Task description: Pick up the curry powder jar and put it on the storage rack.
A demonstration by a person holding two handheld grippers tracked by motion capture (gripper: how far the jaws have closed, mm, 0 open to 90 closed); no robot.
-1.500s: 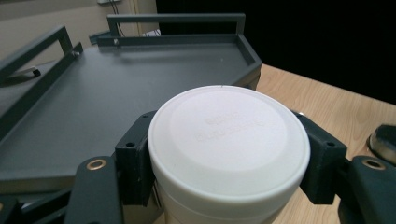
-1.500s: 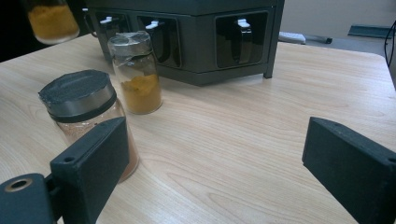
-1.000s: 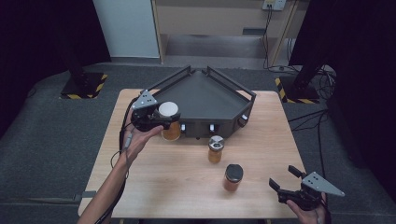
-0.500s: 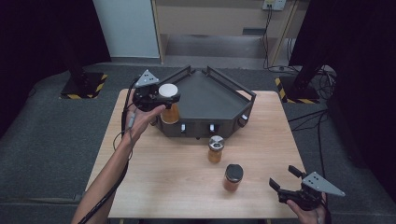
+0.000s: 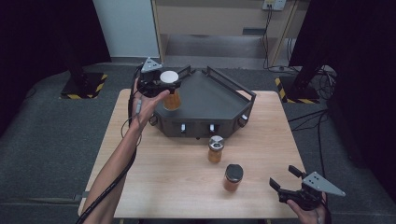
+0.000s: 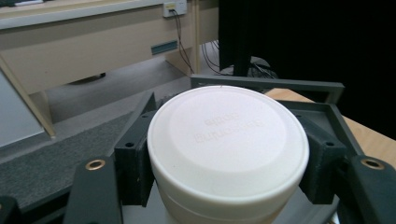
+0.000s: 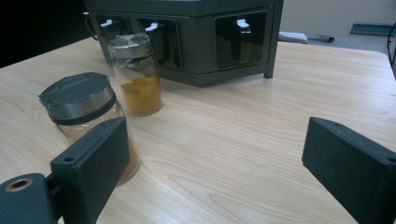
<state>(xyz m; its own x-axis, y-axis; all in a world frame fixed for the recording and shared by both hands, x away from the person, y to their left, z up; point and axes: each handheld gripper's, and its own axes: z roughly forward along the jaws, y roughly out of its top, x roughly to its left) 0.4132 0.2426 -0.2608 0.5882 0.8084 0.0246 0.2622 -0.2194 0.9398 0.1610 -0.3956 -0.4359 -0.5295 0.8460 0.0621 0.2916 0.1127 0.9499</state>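
Observation:
My left gripper (image 5: 161, 85) is shut on a white-lidded jar of orange powder (image 5: 171, 95), held upright above the left corner of the dark grey rack (image 5: 219, 100). In the left gripper view the black jaws press on both sides of the white lid (image 6: 227, 135). Near the table's front right corner my right gripper (image 5: 283, 178) stands open with nothing in it. In the right gripper view (image 7: 215, 154) a black-lidded jar (image 7: 81, 105) stands just outside one jaw. A silver-lidded jar of yellow powder (image 7: 137, 77) is farther off, before the rack (image 7: 196, 37).
The silver-lidded jar (image 5: 215, 149) and the black-lidded jar (image 5: 233, 177) stand on the wooden table (image 5: 154, 177) in front of the rack. The rack has raised rails and handled drawer fronts facing me. A cable trails from the left gripper along the forearm.
My left gripper has carried the white-lidded jar up and away from me, from beside the rack's left front to above its left corner. The right gripper has stayed put.

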